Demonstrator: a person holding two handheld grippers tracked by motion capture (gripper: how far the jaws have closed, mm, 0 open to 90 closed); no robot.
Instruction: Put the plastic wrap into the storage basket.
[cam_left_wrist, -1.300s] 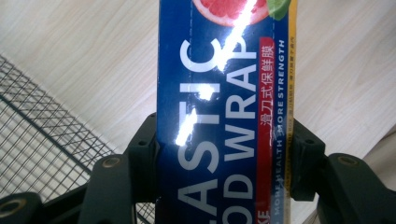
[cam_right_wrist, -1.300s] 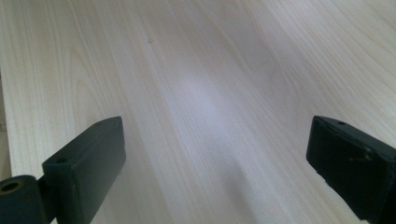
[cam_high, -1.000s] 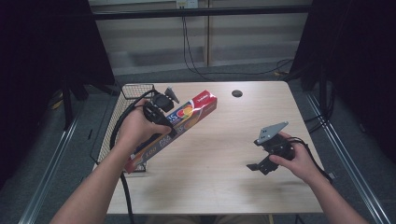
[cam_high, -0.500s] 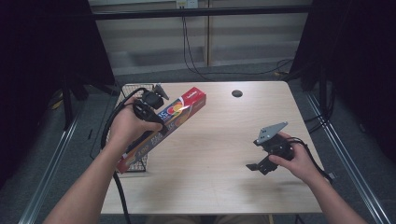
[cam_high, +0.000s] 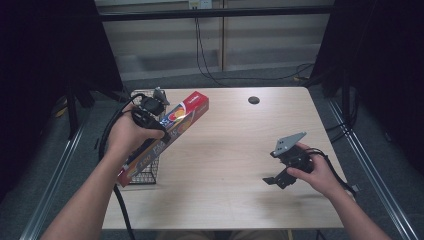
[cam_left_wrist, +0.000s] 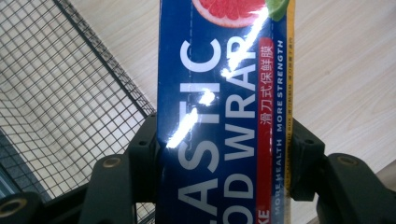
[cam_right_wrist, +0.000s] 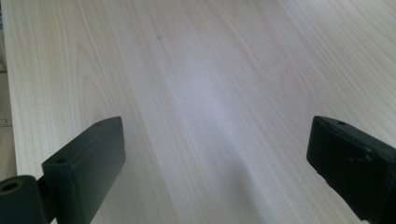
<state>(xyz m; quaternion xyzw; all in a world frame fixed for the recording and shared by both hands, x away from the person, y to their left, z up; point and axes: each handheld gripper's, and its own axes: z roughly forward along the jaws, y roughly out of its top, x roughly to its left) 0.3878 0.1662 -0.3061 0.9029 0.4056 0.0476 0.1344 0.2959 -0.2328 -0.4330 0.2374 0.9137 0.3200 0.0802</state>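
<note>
A long blue and red box of plastic food wrap (cam_high: 182, 116) lies slantwise in the air over the table's left side, one end above a black wire basket (cam_high: 146, 172). My left gripper (cam_high: 157, 131) is shut on the box around its middle. In the left gripper view both black jaws press the sides of the box (cam_left_wrist: 219, 93), with the left gripper (cam_left_wrist: 224, 144) clamped across it and the basket's mesh (cam_left_wrist: 60, 93) off to the left. My right gripper (cam_high: 273, 167) rests low at the table's right, open. The right gripper (cam_right_wrist: 215, 158) has only bare wood between its jaws.
The light wooden table (cam_high: 235, 150) has a small black round cap (cam_high: 253, 100) near its far edge. Cables (cam_high: 210, 65) trail across the floor behind the table, and dark curtains stand at both sides.
The left hand has carried the box leftwards, so more of it now hangs over the wire basket. The right hand and its gripper have stayed put.
</note>
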